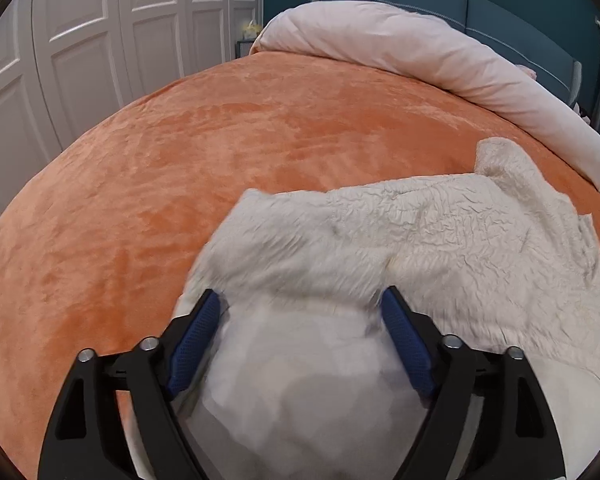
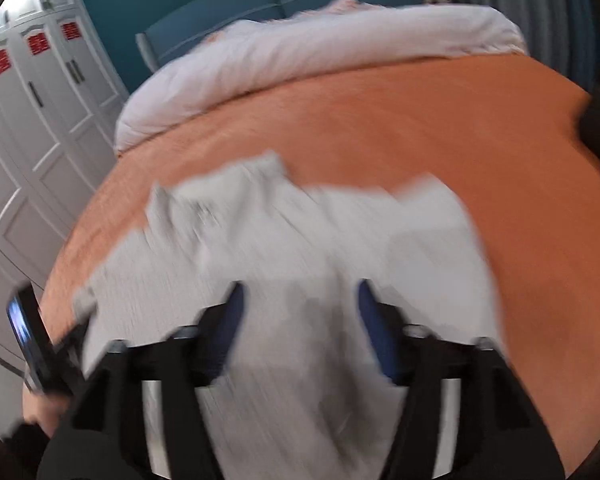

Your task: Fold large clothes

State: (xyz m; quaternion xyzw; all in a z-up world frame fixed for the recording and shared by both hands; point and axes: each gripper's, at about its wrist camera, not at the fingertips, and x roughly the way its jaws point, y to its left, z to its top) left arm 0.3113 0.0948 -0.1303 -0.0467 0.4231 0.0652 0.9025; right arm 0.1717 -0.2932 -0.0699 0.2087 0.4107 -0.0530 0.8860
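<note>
- Left gripper [image 1: 300, 300] is standing wide over the cream fleecy garment [image 1: 440, 240]; nothing pinched.
- Right gripper [image 2: 300, 300] is gaping too, though blurred.
- Smoothing wrinkles on the orange plush bedspread [image 1: 180, 160] before pinching looks wise.

Red labels [image 2: 38, 43] on the wardrobe doors [image 2: 52, 92] are too blurred to read.

My left gripper [image 1: 300, 300] has black angular plastic arms, silver screw heads at the joints, and fingers [image 1: 194, 340] faced with blue dimpled pads. My right gripper [image 2: 300, 296] is blurred but shows the same black frame and blue pads. At seven o'clock there, bare skin and a dark sleeve [image 2: 32, 440] show.
</note>
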